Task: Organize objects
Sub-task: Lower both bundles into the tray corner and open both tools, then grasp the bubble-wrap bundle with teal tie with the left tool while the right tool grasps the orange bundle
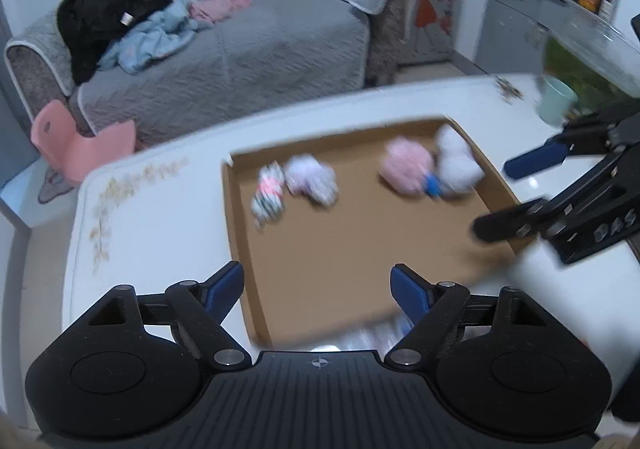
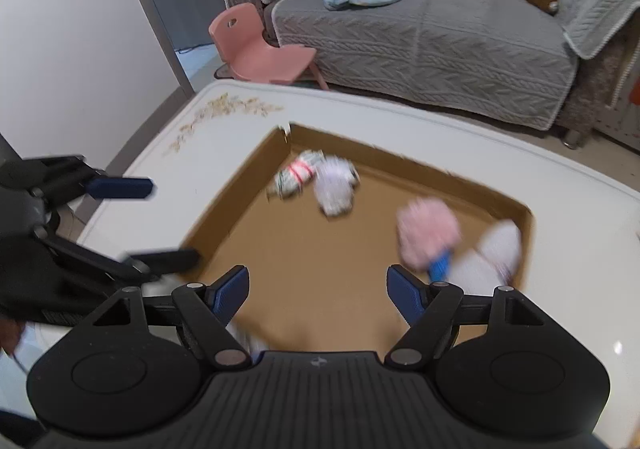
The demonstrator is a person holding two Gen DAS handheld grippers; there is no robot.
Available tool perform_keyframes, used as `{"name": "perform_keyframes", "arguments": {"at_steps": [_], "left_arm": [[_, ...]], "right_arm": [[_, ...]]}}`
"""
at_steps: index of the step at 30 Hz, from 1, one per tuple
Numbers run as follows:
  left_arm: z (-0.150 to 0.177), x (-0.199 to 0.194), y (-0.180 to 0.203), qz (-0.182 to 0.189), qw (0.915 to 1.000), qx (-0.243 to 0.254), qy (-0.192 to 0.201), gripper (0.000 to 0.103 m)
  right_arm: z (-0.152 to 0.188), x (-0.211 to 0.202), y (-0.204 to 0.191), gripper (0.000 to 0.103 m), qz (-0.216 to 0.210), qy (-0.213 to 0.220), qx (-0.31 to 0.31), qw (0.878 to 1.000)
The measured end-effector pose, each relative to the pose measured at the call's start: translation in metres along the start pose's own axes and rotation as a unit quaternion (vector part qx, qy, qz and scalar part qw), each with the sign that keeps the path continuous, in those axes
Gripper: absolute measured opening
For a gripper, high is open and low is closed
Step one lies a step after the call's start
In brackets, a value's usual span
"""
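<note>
The left gripper point(image 1: 318, 285) hangs with its blue-padded fingers spread wide and nothing between them, poised over the near left corner of the shallow cardboard tray point(image 1: 236, 233). The right gripper point(image 2: 318, 283) is likewise wide apart and empty, held above the tray's near edge; in the left wrist view it enters from the right point(image 1: 516, 193), one finger over the tray's right wall and the other out over the table beyond it.

Inside the tray lie four small bundles of rolled cloth, all blurred — a striped one point(image 1: 267, 193) touching a white patterned one point(image 1: 313, 183) toward the far left corner, and a pink one point(image 1: 406, 171) pressed against a white one point(image 1: 456, 161) in the far right corner, with a small blue piece point(image 1: 433, 185) showing between that pair. What the bundles are exactly cannot be told through the blur.

The tray sits on a white table point(image 1: 152, 217) with a faint floral print at its corner. Beyond it — a grey sofa point(image 1: 256, 61) heaped with clothes point(image 1: 132, 13), a pink child's chair point(image 1: 80, 145) and a pale green cup point(image 1: 557, 99)
</note>
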State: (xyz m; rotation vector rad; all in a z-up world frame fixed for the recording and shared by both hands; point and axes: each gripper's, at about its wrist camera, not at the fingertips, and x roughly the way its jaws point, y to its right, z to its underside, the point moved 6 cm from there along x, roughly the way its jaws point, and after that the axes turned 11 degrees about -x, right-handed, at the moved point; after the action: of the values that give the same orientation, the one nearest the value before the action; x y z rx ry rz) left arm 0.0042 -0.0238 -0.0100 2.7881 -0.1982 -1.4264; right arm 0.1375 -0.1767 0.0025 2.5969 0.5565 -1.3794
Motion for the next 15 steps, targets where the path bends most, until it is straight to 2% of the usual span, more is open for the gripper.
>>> {"name": "perform_keyframes", "arguments": {"at_steps": [4, 9, 11, 15], "left_arm": [[0.053, -0.019, 0.007, 0.007, 0.9991, 0.012, -0.039, 0.085], [0.116, -0.021, 0.006, 0.005, 0.9947, 0.003, -0.102, 0.086], [0.134, -0.023, 0.004, -0.001, 0.9924, 0.006, -0.123, 0.086], [0.150, -0.020, -0.001, -0.015, 0.9906, 0.004, -0.136, 0.086]], "right_arm": [[0.057, -0.032, -0.007, 0.082, 0.002, -0.002, 0.009, 1.000], [0.136, -0.043, -0.015, 0.083, 0.026, -0.023, 0.046, 0.998], [0.155, -0.042, -0.018, 0.083, 0.032, -0.029, 0.059, 0.997], [0.178, -0.035, -0.024, 0.083, 0.045, -0.046, 0.073, 0.995]]}}
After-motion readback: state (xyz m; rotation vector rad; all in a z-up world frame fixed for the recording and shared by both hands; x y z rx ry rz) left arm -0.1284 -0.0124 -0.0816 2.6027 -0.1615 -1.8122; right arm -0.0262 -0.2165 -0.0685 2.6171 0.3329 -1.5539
